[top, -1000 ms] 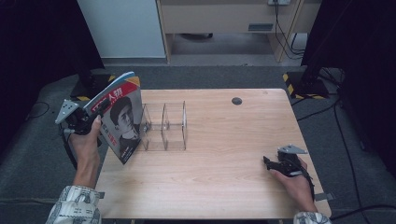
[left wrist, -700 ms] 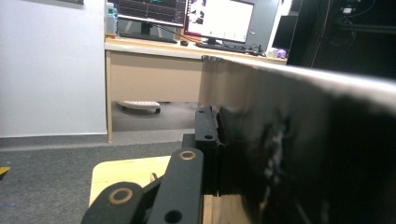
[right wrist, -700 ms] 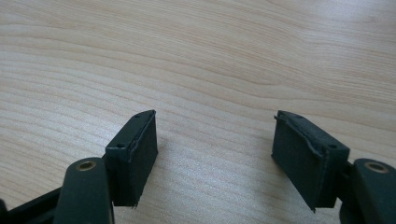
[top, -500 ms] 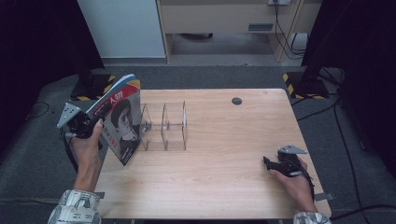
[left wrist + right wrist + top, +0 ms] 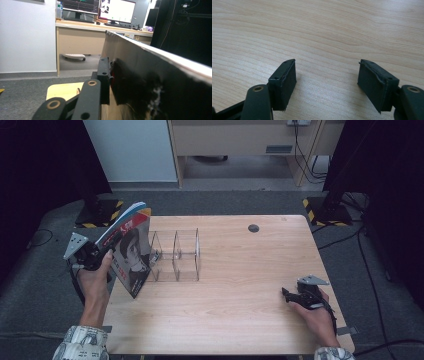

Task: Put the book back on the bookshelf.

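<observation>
at nine o'clock, high view: magazine (image 5: 131, 251) leans upright against the clear rack (image 5: 176, 255) at the tabletop (image 5: 235, 285) edge; left tool (image 5: 95, 254) beside its spine, jaws just been opening.
left gripper view: one pad (image 5: 103, 80) beside the cover, grip easing; release looks underway.
right gripper view: right tool (image 5: 327, 82) gapes empty over wood.

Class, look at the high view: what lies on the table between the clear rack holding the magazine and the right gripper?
Nothing: between the clear rack and the right gripper the high view shows bare wooden table.
</observation>
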### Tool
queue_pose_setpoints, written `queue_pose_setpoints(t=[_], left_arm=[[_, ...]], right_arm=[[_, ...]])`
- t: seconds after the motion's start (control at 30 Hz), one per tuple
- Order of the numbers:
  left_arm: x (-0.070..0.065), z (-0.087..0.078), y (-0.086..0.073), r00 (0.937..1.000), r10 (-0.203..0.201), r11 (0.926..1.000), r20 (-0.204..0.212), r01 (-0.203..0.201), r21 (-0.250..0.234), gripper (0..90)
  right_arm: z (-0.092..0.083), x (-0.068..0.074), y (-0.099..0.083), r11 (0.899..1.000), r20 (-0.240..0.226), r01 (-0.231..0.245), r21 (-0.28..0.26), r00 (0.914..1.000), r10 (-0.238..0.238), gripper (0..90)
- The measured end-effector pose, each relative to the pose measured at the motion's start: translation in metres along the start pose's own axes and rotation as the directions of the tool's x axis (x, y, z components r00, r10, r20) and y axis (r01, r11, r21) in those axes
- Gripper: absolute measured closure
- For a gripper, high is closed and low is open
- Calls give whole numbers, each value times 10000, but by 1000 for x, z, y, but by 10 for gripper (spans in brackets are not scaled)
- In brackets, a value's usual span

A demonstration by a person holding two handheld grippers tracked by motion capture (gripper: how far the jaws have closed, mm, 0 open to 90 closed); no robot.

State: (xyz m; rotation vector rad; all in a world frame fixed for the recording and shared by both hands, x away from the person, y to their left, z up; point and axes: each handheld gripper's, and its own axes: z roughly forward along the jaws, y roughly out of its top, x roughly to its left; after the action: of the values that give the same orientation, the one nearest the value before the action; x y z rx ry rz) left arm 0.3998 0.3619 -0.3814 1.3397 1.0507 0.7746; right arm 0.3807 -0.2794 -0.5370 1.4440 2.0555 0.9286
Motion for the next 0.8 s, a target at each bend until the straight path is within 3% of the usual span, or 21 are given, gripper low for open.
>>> queue_pose_setpoints(t=[0.53, 0.7, 0.8], left_arm=[[1, -1, -1, 9999, -16, 10000, -108, 16, -36, 543], [1, -1, -1, 9999, 51, 10000, -118, -50, 73, 402], [2, -2, -2, 9999, 78, 9999, -74, -77, 94, 369]], right_arm=[[0, 0, 0, 10000, -35, 38, 9, 10000, -38, 308], [0, 0, 0, 10000, -36, 24, 7, 10000, -24, 307], [0, 0, 0, 10000, -36, 27, 8, 10000, -27, 306]])
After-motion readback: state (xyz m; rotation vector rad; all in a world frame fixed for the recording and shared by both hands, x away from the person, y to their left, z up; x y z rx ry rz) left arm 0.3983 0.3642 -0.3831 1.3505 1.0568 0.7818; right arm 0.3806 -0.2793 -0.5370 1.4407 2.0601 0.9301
